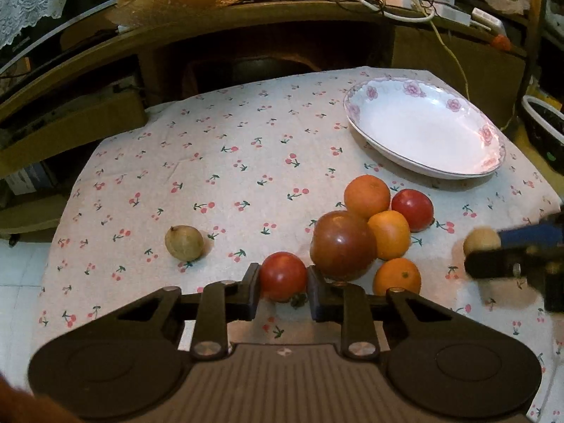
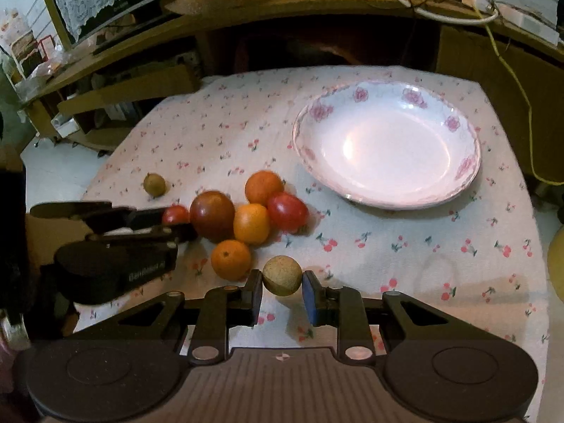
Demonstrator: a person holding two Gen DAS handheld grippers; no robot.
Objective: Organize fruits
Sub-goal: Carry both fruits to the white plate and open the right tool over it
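A: Where is the small red tomato (image 1: 283, 275) lying?

B: At 6 o'clock on the cherry-print tablecloth (image 1: 218, 162). The left gripper (image 1: 283, 290) is enclosing it narrowly, pads touching its sides.

A: And the right gripper (image 2: 282, 294)?

B: It is flanking a round tan fruit (image 2: 282, 279); whether it is pinching, I cannot tell. The floral dish (image 2: 469, 172) is sitting at 1 o'clock.

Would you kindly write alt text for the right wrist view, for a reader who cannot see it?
The right hand-held gripper brackets a small tan round fruit on a cherry-print tablecloth, with a narrow gap at its blue pad. To the left, oranges and red fruits cluster by the left hand-held gripper; a flowered white plate sits behind, holding nothing.
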